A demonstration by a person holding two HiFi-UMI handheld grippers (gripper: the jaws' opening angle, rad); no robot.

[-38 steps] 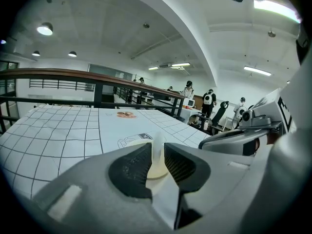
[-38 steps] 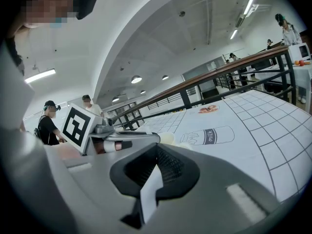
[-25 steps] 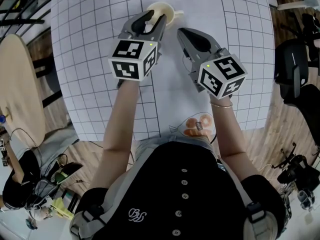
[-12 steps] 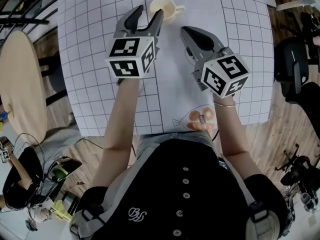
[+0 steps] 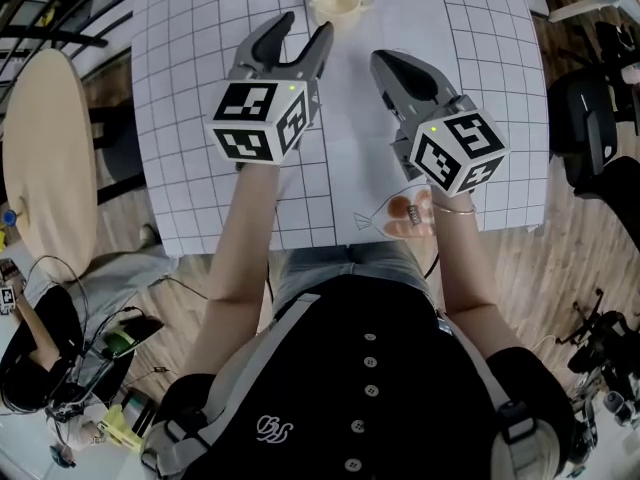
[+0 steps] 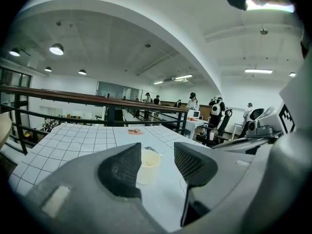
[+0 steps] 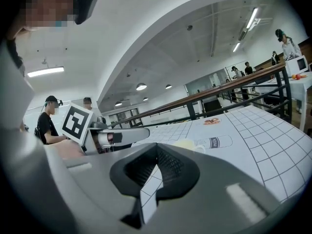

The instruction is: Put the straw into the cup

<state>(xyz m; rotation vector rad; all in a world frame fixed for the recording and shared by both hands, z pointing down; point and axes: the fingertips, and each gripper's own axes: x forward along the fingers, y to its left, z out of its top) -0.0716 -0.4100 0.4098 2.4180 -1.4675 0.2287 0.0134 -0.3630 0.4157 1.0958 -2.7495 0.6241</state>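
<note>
So the left gripper (image 5: 305, 30) is centre-left in the head view, jaws wide apart with nothing in them. In its own view (image 6: 158, 152) the cup (image 6: 147, 167) shows in the gap between the pads, but it's farther out on the table and touches neither.

The right gripper (image 5: 385, 60) is just beside it, centre-right. Its jaws are closed tip to tip (image 7: 156, 147) with nothing pinched, and only the grid sheet (image 5: 480, 68) shows through the slit below the tips.

The cream cup (image 5: 336, 3) stands upright on that sheet at the top centre of the head view, handle to the right, just past the left gripper's tips. There's a milk carton print (image 7: 214, 142) right next to it.
</note>
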